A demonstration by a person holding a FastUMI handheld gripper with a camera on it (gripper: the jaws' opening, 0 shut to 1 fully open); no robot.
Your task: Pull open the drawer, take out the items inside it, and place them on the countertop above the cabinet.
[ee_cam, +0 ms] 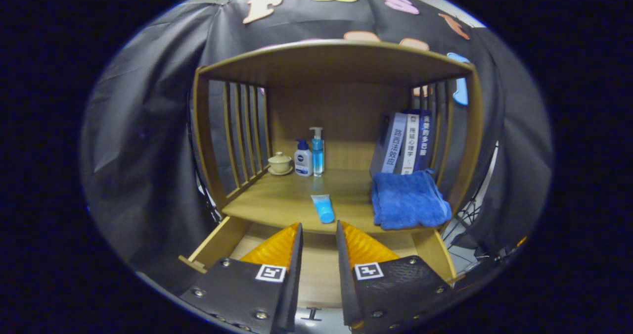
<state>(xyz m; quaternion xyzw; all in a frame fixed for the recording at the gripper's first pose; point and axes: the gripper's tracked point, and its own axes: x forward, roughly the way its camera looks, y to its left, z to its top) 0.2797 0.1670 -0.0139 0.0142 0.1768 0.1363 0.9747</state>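
The pale wooden drawer (217, 245) stands pulled open under the slatted wooden cabinet (207, 141); its visible floor is bare. On the smooth countertop (277, 200) above it lie a small blue plastic tube (323, 208) and a folded blue terry towel (408, 199) (right of the tube). The gripper (319, 235) hovers over the drawer, fingers parted, holding nothing.

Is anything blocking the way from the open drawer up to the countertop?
Nothing visible does. The drawer is open below the gripper, whose fingers are apart and empty. The countertop has bare wood beside the blue tube.
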